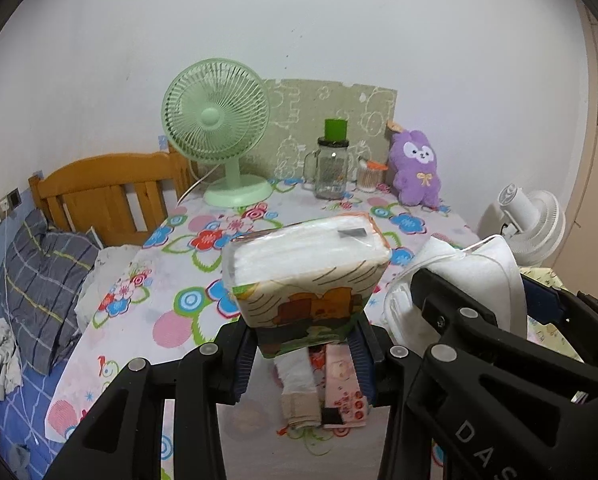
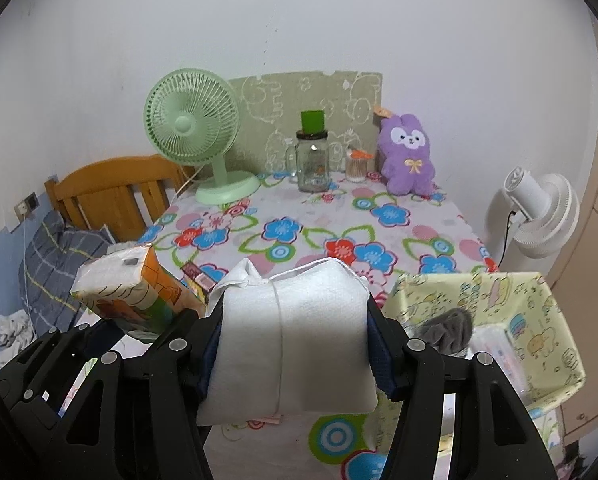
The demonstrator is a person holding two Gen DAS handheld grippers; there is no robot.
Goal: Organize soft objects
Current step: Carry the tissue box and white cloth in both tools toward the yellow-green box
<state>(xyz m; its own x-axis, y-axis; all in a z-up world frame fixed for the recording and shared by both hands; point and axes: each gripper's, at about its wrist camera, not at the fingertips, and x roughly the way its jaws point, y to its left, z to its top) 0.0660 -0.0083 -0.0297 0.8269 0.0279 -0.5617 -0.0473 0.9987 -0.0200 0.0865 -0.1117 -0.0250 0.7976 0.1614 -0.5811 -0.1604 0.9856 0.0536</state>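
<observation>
Tongs clamp both loads above the flowered tablecloth's (image 2: pixel 379 216) near edge: my left gripper (image 1: pixel 305 344) squeezes the plastic-wrapped tissue pack (image 1: pixel 307 268), my right gripper (image 2: pixel 295 344) the white string-tied cloth bundle (image 2: pixel 295 336), probably bound for the yellow fabric bin (image 2: pixel 539 308).

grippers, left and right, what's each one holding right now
Left gripper: closed on the tissue pack.
Right gripper: closed on the white pouch.

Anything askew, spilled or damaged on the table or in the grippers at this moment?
Nothing spilled or damaged. The tissue pack sits tilted in the left gripper, gripped only at its near end. The white cloth bundle is square in the right gripper.
</observation>
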